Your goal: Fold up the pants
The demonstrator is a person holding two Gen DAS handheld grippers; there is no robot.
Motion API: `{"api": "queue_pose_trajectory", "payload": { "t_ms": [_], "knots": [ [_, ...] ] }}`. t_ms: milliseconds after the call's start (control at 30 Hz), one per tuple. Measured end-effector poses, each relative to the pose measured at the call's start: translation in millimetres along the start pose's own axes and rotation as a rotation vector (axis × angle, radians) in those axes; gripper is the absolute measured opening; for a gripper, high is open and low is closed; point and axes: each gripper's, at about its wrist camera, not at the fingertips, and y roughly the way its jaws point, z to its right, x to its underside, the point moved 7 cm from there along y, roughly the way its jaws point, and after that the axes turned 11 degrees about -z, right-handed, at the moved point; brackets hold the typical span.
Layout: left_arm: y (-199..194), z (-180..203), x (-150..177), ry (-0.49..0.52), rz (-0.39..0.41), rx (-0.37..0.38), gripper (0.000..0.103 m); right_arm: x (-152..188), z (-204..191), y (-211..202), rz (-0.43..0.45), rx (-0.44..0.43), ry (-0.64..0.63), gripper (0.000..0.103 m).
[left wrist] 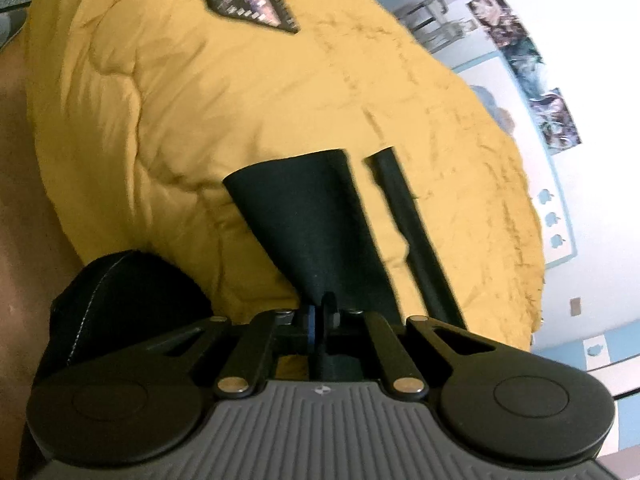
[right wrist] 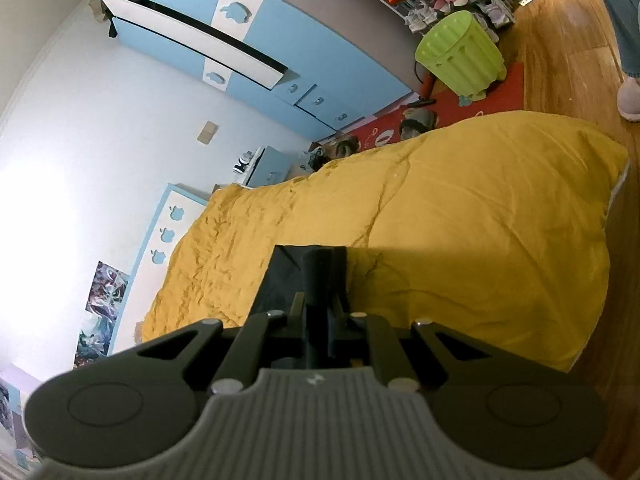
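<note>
Black pants (left wrist: 304, 216) lie on a yellow bedspread (left wrist: 240, 100), one wide leg and one narrow folded leg (left wrist: 404, 216) stretching away from me. My left gripper (left wrist: 321, 310) is shut on the near end of the wide leg. A bunch of dark fabric with pale stitching (left wrist: 120, 300) hangs at its left. In the right wrist view, my right gripper (right wrist: 320, 268) is shut on a fold of the black pants (right wrist: 280, 280), raised a little above the yellow bedspread (right wrist: 460, 220).
A dark patterned diamond-shaped item (left wrist: 244, 0) lies on the far part of the bed. Beyond the bed are a blue wardrobe (right wrist: 240, 52), a green basket (right wrist: 460, 52) on a red mat, and a person's leg (right wrist: 624, 40) on the wooden floor.
</note>
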Motion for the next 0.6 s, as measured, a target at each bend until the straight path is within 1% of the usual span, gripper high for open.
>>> {"api": "queue_pose_trajectory", "payload": {
  "t_ms": [67,100,200,233,267,333,467,533,600],
  "knots": [
    [-4,8,-3,0.007,0.007,0.016,0.002,-2,-4,-2,0.006,-0.021,0.002,0.004],
    [-7,15,-6,0.022,0.033,0.064,0.002,-3,-6,-3,0.008,-0.032,0.005,0.004],
    [-10,33,-13,0.029,0.028,0.095,0.002,-9,-16,-2,0.006,-0.057,0.019,0.004],
    [-9,39,-17,0.034,0.027,0.100,0.002,-11,-19,0,-0.002,-0.048,0.025,0.004],
    [-7,48,-23,0.050,0.027,0.099,0.002,-14,-22,3,-0.010,-0.030,0.032,0.004],
    [1,64,-35,0.075,0.023,0.085,0.002,-21,-27,10,-0.028,-0.025,0.060,0.003],
    [22,95,-58,0.094,-0.017,0.066,0.002,-35,-47,29,-0.069,0.027,0.079,0.003],
    [35,106,-72,0.085,-0.050,0.064,0.002,-40,-61,42,-0.095,0.035,0.082,0.003],
    [50,113,-87,0.054,-0.083,0.075,0.002,-46,-73,54,-0.111,0.025,0.093,0.003]
  ]
}}
